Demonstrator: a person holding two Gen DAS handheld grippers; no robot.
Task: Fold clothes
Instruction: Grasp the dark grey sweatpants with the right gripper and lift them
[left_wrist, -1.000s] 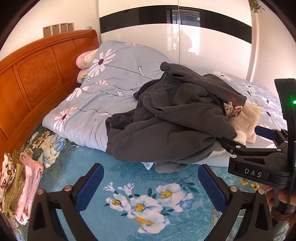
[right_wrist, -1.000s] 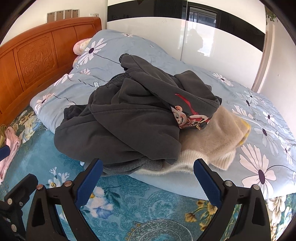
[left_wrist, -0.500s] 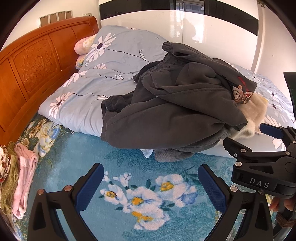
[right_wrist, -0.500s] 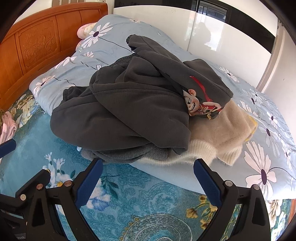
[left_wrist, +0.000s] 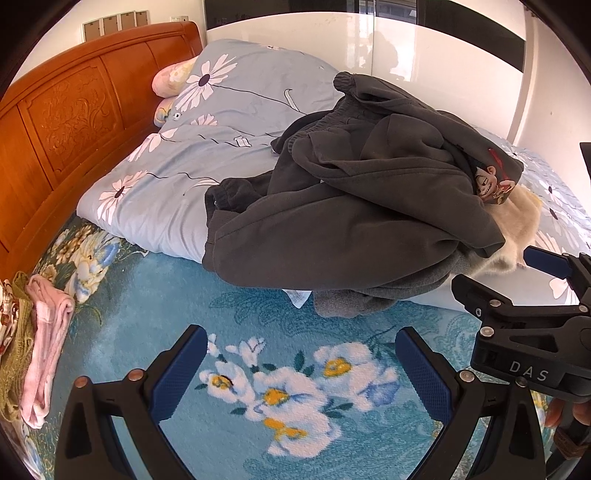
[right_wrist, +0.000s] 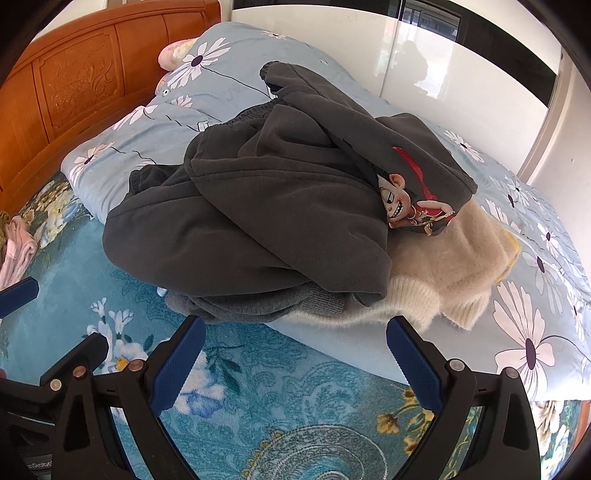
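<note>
A heap of dark grey clothes (left_wrist: 351, 221) lies on the bed, also seen in the right wrist view (right_wrist: 258, 206). One piece bears a cartoon face print (right_wrist: 402, 199). A cream fuzzy sweater (right_wrist: 450, 266) lies under the heap on its right side, and a lighter grey garment (right_wrist: 258, 302) sticks out below. My left gripper (left_wrist: 301, 365) is open and empty over the teal floral bedspread, short of the heap. My right gripper (right_wrist: 295, 354) is open and empty just before the heap's near edge; its body shows in the left wrist view (left_wrist: 532, 332).
A pale blue daisy-print duvet (left_wrist: 207, 147) lies under and behind the heap. An orange wooden headboard (left_wrist: 66, 122) stands at the left. Pink and green folded clothes (left_wrist: 40, 350) lie at the far left. Glossy white wardrobe doors (right_wrist: 443, 74) stand behind the bed.
Both grippers have moved closer to the clothes heap, which now looks larger and lower in both views. Both stay open and the clothes have not moved.
</note>
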